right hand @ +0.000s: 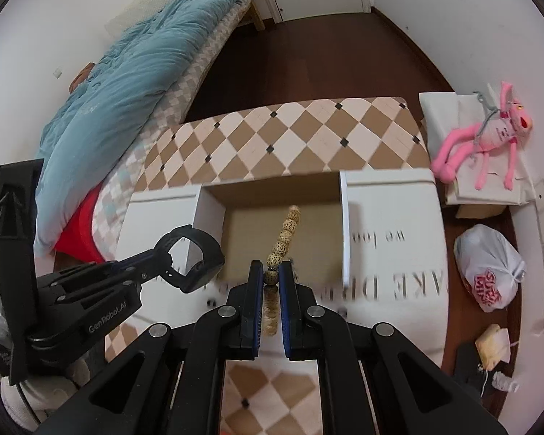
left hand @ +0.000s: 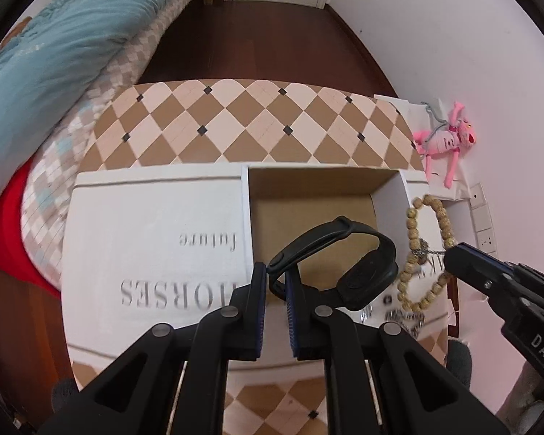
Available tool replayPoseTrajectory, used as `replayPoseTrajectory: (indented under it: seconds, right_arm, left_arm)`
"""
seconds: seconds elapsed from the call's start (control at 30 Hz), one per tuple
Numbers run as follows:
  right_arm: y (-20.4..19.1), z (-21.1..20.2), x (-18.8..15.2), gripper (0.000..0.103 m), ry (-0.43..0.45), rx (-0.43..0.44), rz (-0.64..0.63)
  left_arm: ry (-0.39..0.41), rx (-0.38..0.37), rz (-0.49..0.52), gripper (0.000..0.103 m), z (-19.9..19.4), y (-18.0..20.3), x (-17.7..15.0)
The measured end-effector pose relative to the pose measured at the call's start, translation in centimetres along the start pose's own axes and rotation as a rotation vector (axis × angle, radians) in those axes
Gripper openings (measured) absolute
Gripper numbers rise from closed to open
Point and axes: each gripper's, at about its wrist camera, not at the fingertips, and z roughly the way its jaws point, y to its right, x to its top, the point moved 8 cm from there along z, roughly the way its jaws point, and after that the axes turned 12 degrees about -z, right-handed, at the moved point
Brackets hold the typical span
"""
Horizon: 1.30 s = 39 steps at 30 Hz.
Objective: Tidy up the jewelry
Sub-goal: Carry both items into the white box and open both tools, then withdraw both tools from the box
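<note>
Both tongs are clamped for transfer: left tongs [left hand: 275,282] on black wristband [left hand: 339,253], right tongs [right hand: 271,279] on bead bracelet [right hand: 284,241], both held over the open box [right hand: 272,195].

box lettering [right hand: 362,286]: blurred, partly covered by right gripper [right hand: 271,272]; not fully legible.
bead bracelet [right hand: 284,239]: lower part hidden betw. the fingers.
small metal items [left hand: 404,317]: near box's right edge, too small to be identified.
band [left hand: 330,253]: strap end hidden behind left gripper [left hand: 275,275].
</note>
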Motion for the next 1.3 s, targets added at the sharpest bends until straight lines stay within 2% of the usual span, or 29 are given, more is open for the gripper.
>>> replayPoseTrajectory:
  seconds: [0.07,0.17,0.3,0.37,0.4,0.43,0.47,0.5,0.57,0.6,0.63,0.7,0.8,0.93,1.07,1.3]
  right_arm:
    - [0.6,1.1,1.4,0.009,-0.012,0.012,0.012]
    - [1.4,2.8,3.0,0.009,-0.033,0.018,0.022]
    - [2.0,5.0,3.8,0.01,-0.082,0.056,0.03]
    - [2.4,5.9,3.9,0.01,-0.111,0.057,0.036]
    - [2.6,6.1,3.8,0.016,-0.12,0.059,0.039]
    - [3.0,6.2,3.7,0.023,-0.127,0.044,0.045]
    - [3.3,6.1,3.5,0.036,-0.13,0.02,0.041]
    - [3.5,5.9,3.4,0.046,-0.125,-0.009,0.03]
    - [3.9,5.4,3.2,0.054,-0.117,-0.058,0.013]
    - [4.2,5.1,3.0,0.06,-0.115,-0.093,0.003]
    - [4.4,4.8,2.8,0.064,-0.106,-0.14,-0.014]
    - [4.9,4.5,2.5,0.083,-0.104,-0.22,-0.039]
    - [5.0,4.5,1.7,0.1,-0.107,-0.328,-0.079]
    - [4.5,5.6,0.2,0.102,-0.126,-0.366,-0.109]
    - [4.1,6.2,-1.0,0.102,-0.127,-0.344,-0.095]
    - [4.3,5.5,-2.0,0.102,-0.098,-0.334,-0.044]
  left_arm:
    - [-0.014,-0.002,-0.007,0.008,0.8,0.2,1.0]
    - [-0.047,0.013,-0.019,0.014,2.1,0.4,2.4]
    - [-0.052,0.017,-0.053,0.019,2.8,0.5,3.9]
    - [-0.034,0.045,-0.043,0.038,2.5,0.5,4.5]
    - [-0.02,0.059,-0.045,0.06,2.3,0.3,4.8]
    - [-0.001,0.071,-0.048,0.076,1.9,0.1,5.0]
    - [0.019,0.08,-0.046,0.077,1.5,-0.1,5.2]
    - [0.04,0.097,-0.039,0.077,1.1,-0.4,5.3]
    - [0.062,0.129,-0.029,0.083,0.7,-1.1,5.3]
    - [0.077,0.14,-0.026,0.094,0.5,-1.4,5.0]
    - [0.091,0.149,-0.021,0.1,0.4,-1.7,4.8]
    - [0.127,0.173,-0.012,0.101,0.2,-2.4,4.2]
    - [0.157,0.184,-0.007,0.103,0.6,-2.7,3.0]
    - [0.167,0.192,-0.014,0.103,1.3,-2.9,1.7]
    - [0.158,0.192,-0.031,0.103,1.6,-3.1,0.6]
    - [0.194,0.197,-0.023,0.103,0.2,-2.8,-0.1]
